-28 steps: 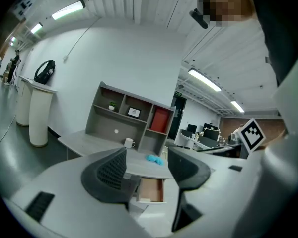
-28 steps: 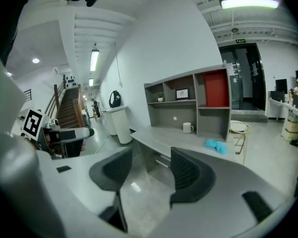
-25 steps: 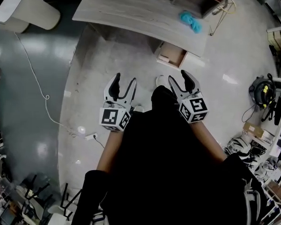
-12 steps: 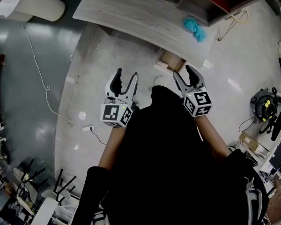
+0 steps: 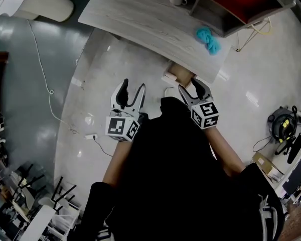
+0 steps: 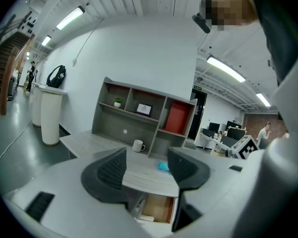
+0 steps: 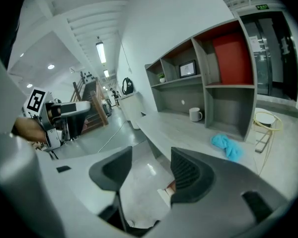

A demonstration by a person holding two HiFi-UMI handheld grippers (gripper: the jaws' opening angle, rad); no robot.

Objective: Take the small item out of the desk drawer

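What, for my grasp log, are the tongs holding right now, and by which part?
Nothing held: left tongs and right tongs are both open and empty, the open drawer ahead.

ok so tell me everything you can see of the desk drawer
The drawer is pulled open, sticking out from under the grey desk top. Its inside looks like light brown wood with paler sides. In the left gripper view a small pale item lies in its near left corner; the rest looks bare.
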